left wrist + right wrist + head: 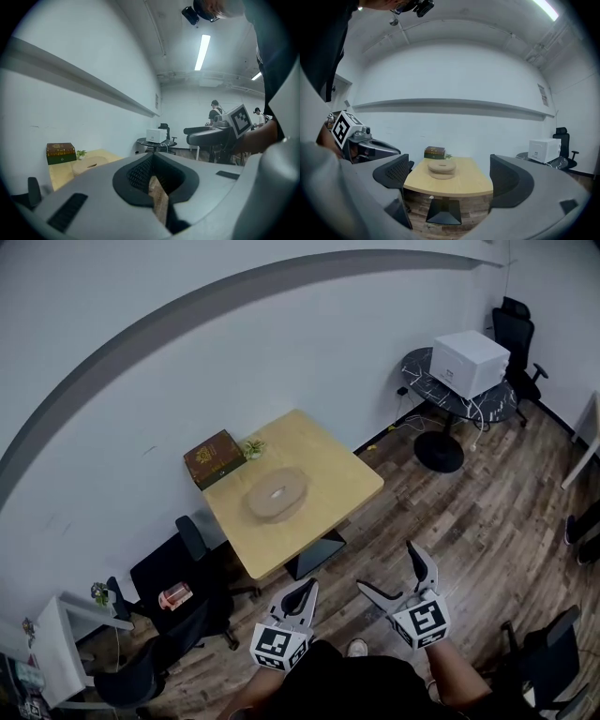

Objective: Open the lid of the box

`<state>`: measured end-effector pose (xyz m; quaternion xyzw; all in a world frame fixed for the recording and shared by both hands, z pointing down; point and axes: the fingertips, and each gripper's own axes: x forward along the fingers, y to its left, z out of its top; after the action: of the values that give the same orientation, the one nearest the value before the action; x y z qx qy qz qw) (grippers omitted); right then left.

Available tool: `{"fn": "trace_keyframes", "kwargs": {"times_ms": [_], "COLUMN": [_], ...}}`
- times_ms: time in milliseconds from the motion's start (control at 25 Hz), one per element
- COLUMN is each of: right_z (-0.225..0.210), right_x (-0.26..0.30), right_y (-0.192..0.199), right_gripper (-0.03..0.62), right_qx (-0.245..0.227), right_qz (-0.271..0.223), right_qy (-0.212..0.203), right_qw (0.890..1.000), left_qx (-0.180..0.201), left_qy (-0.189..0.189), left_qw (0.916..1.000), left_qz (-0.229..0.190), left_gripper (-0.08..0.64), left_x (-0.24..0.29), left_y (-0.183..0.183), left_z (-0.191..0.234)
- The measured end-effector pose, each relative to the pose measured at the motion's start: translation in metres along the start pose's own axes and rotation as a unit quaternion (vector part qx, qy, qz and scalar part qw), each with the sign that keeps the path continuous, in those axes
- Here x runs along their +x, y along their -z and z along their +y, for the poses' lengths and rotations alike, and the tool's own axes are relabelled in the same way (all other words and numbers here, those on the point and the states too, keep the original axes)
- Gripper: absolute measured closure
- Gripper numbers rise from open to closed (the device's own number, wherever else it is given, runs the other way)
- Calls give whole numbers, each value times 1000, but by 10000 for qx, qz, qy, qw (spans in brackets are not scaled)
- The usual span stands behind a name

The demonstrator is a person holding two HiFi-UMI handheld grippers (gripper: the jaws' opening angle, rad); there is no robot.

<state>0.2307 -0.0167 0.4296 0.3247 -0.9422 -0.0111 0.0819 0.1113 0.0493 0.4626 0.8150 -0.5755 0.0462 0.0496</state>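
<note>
Your left gripper (pixel 151 159): jaws pressed together, nothing between them, only a sliver of floor showing past the pads. Your right gripper (pixel 447 165): jaws wide apart and empty, with the table framed in the gap. You hold both low and close to your body, well apart from the table (pixel 328 479), with bare floor between.

Box (pixel 215 458): dark brown, gold print on top, lid down. It sits at the table's far corner against the wall, with a small plant (pixel 251 448) just beside it. A round wooden dish (pixel 277 493) lies mid-table, between you and the box.

Step in hand, as I read it: the approach. No contact yet.

Notes for doing it well:
- Walk in until the box is in easy reach; don't stretch over the dish.
- Part the left jaws before you arrive, or use them closed as a pusher to steady the base.
- Take the lid's front edge with the right. The hinge side can't be told from here; probably toward the wall.
- Lift slowly. The box may be light and could slide or tip back.
- Keep clear of the plant.
</note>
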Motion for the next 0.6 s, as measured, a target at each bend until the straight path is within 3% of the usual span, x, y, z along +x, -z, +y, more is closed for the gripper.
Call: {"fn": "trace_keyframes", "kwargs": {"times_ms": [600], "right_z": [-1], "right_x": [138], "right_y": [8], "right_gripper": [49], "right_qx": [-107], "right_qz": [432], "right_qy": [-761], "right_qw": [9961], "left_qx": [-271], "left_qy": [-683], "left_qw": [9973], "left_qz": [-93], "left_gripper": [540], "left_x": [33], "left_y": [7], "left_z": [107]}}
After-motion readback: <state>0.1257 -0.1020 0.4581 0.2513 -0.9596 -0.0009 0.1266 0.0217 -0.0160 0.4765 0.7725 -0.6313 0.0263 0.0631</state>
